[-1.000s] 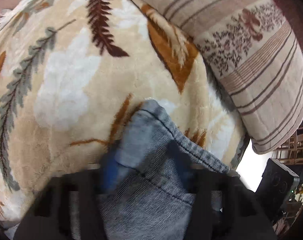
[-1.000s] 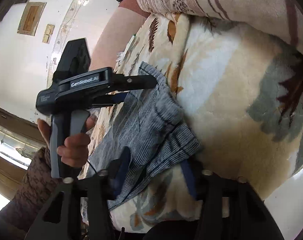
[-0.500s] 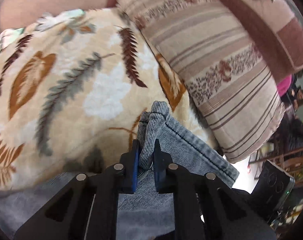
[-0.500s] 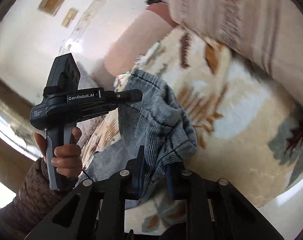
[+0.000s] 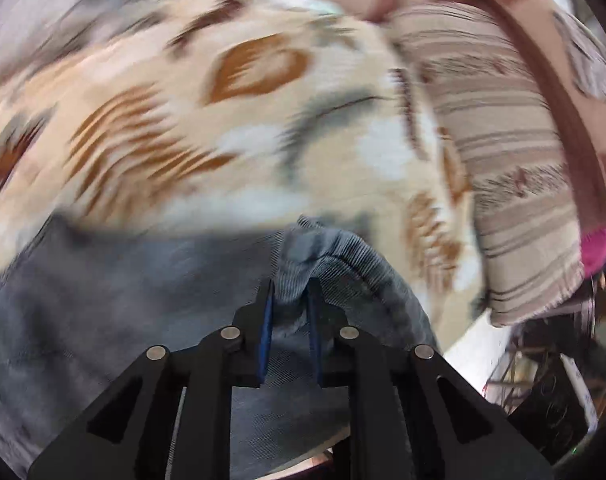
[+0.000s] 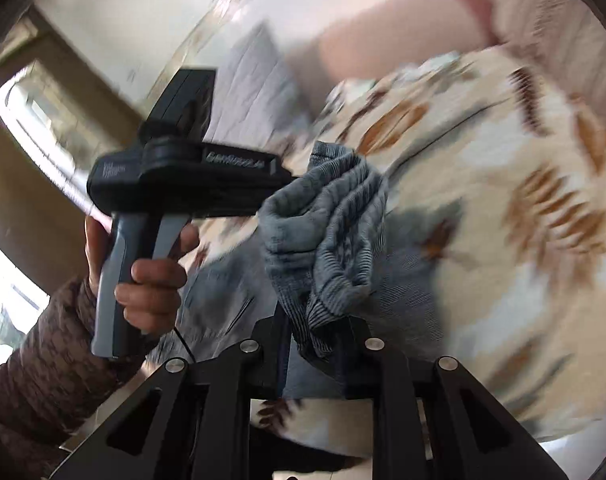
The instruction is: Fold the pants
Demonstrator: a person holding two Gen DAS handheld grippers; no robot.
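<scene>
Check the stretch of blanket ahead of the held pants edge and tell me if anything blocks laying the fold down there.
Nothing visible does. Both grippers, left and right, clamp the grey pants, and the leaf-print blanket beyond the raised edge looks bare. The striped pillow lies off to one side. Motion blur could hide small items.

The right gripper (image 6: pixel 317 336) pinches a bunched fold of the grey pants (image 6: pixel 327 236), lifted above the leaf-print blanket (image 6: pixel 503 208). Its jaws have just been opening a little, with cloth between them. A hand (image 6: pixel 151 276) in a brown sleeve (image 6: pixel 43 376) holds the left gripper (image 6: pixel 291 178), whose tip meets the same pants.
</scene>
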